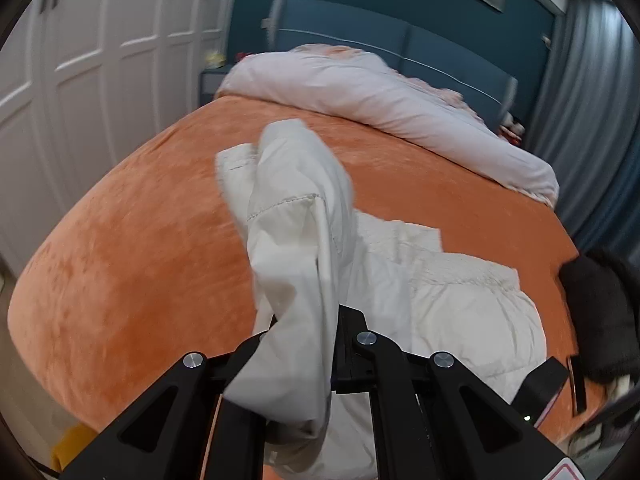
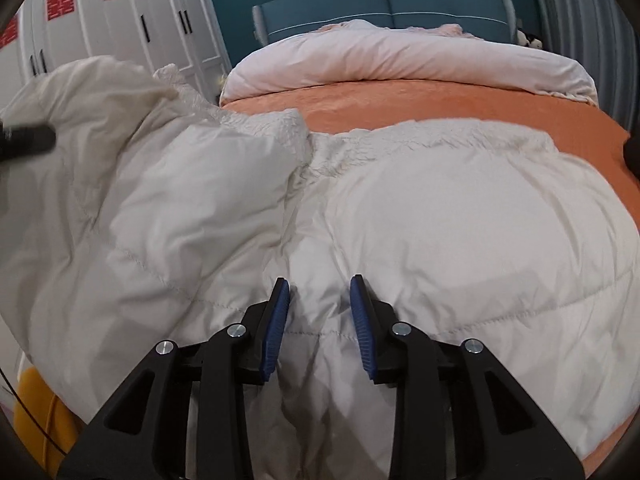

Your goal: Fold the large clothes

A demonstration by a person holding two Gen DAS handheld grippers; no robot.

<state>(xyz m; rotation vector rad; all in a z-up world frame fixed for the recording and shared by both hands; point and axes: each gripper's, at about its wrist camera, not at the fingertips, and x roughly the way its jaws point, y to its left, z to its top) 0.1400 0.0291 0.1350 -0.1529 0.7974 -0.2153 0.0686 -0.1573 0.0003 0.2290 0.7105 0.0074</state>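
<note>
The cream padded jacket (image 2: pixel 440 208) lies spread on the orange bed (image 1: pixel 120 248). Left tongs (image 1: pixel 316 320) pinch a lifted sleeve; right tongs (image 2: pixel 320 312) hover spread over its body. It looks light, puffy and slippery, so grip at stitched seams.

Orange bedspread (image 1: pixel 120 260), rolled pink duvet (image 2: pixel 400 60) before blue headboard (image 2: pixel 384 4); white wardrobes (image 1: pixel 100 40) left.

a padded coat (image 2: pixel 400 220) lies spread on the near part of a bed (image 2: pixel 440 104), a rolled duvet (image 2: pixel 400 56) behind it, wardrobe doors (image 2: pixel 120 20) to the left.
</note>
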